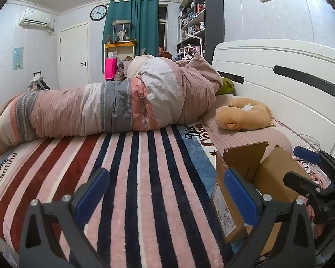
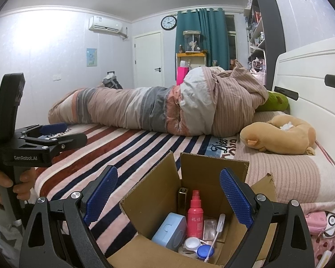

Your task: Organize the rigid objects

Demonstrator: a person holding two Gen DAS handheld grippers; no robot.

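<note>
Both tongs, right (image 2: 168,198) and left (image 1: 165,195), are hanging spread, empty; pink spray bottle (image 2: 195,214), at twelve o'clock in the cardboard box (image 2: 212,167), is looking light, stiff, slippery — grip its body.

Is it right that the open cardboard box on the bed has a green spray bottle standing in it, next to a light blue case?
Not quite. The spray bottle in the cardboard box is pink-red, not green. It does stand upright beside the light blue case, and the box is open on the bed. The right wrist view shows this.
</note>
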